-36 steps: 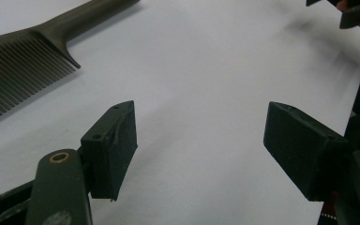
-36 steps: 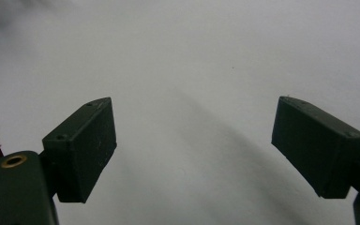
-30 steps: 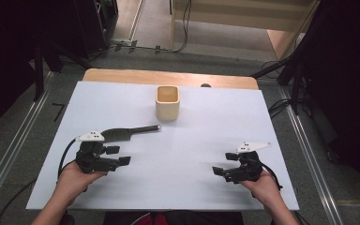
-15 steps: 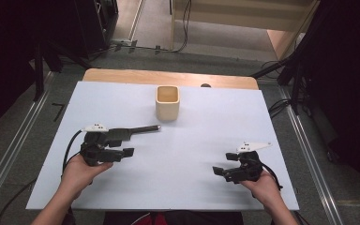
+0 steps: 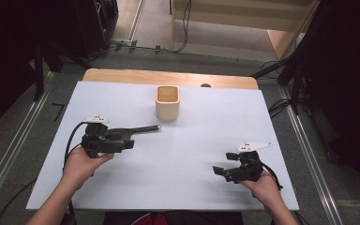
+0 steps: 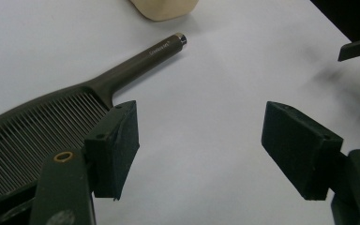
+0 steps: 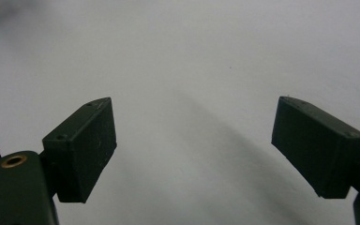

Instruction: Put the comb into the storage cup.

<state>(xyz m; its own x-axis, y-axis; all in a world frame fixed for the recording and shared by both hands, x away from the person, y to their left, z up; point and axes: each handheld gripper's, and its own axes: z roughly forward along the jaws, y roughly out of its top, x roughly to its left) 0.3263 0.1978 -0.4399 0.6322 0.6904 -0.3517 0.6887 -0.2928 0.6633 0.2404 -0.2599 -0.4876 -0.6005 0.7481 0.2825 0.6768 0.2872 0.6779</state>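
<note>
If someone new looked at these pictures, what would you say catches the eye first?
Most striking is the dark comb lying on the white table, its handle pointing toward the small beige cup near the far edge. The left gripper hovers open right beside the comb's teeth. The right gripper sits open over bare table near the front right.

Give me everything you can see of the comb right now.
The comb is dark olive, plastic by its look, with fine close teeth and a long round handle ending in a metal cap near the cup. It lies flat on the white table. The open left tongs hover beside its toothed end, not gripping.
</note>
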